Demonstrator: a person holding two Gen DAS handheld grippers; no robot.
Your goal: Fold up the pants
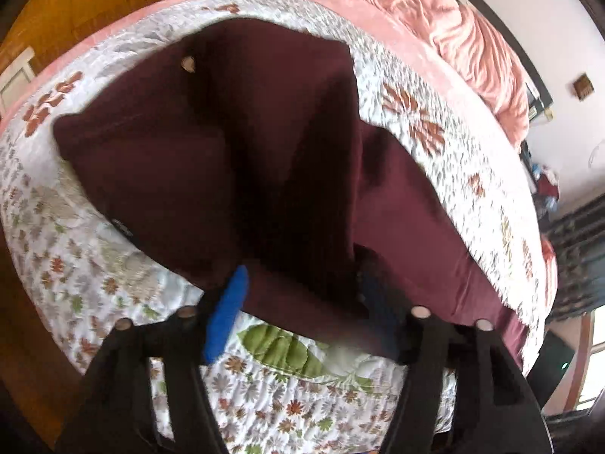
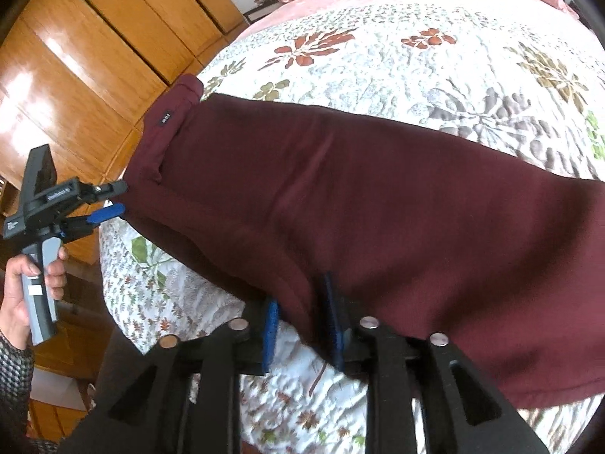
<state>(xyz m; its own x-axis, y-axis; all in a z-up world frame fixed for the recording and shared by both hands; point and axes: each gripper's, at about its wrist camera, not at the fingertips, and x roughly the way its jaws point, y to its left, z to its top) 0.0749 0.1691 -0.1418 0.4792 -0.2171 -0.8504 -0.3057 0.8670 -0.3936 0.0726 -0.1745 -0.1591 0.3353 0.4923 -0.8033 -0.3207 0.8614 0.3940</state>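
The maroon pants (image 2: 363,204) lie across a floral quilt (image 2: 416,56) on the bed, waistband end toward the wooden wardrobe (image 2: 75,75). Their near edge is lifted where the right gripper (image 2: 302,325) pinches a fold of cloth between its blue pads (image 2: 271,325). In the left wrist view the left gripper (image 1: 302,302) stands spread at the near edge of the pants (image 1: 227,151), which drape between its fingers, one blue pad (image 1: 227,310) bare beside the cloth. A rumpled pink blanket (image 1: 453,30) lies beyond the quilt (image 1: 75,265).
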